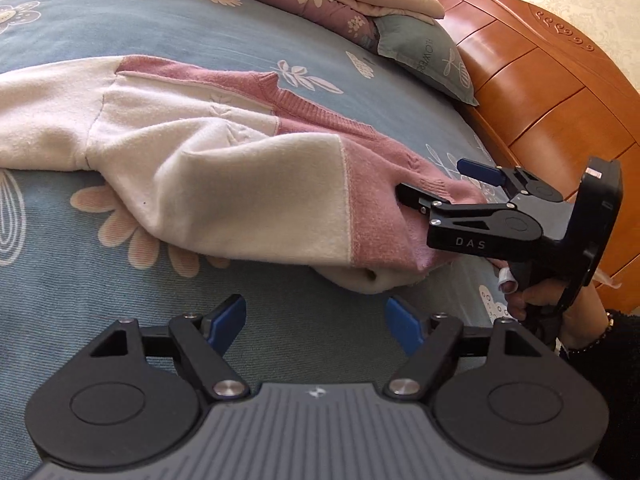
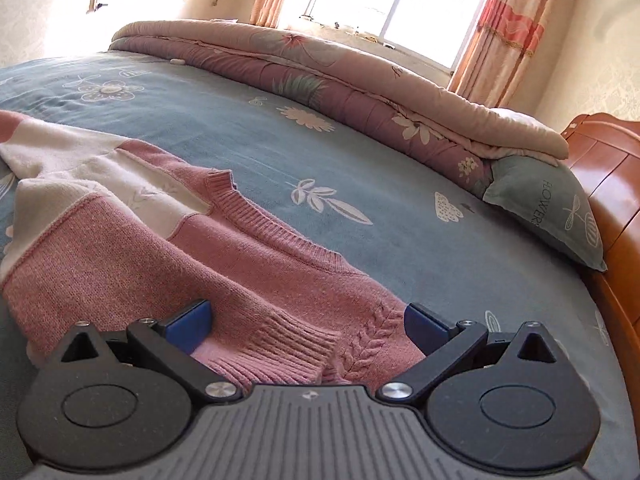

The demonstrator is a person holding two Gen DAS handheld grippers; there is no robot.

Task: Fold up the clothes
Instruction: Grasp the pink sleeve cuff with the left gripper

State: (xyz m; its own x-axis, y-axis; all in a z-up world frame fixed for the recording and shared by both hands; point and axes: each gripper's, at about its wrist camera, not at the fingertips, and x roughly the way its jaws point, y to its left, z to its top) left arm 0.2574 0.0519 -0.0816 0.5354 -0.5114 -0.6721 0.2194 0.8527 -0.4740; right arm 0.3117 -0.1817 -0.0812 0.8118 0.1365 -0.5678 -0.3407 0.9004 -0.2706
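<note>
A pink and cream knitted sweater lies rumpled on the blue flowered bed sheet, one sleeve folded over its body. My left gripper hovers open just in front of the folded sleeve's edge, with only sheet between its fingers. In the left wrist view my right gripper stands open at the sweater's pink end, its fingers either side of the fabric. The right wrist view shows the right gripper with jaws wide apart around the sweater's ribbed pink cuff.
A folded quilt lies along the far side of the bed, over a grey-green pillow. A wooden headboard borders the bed on the right. A person's hand holds the right gripper's handle. A window with curtains is behind.
</note>
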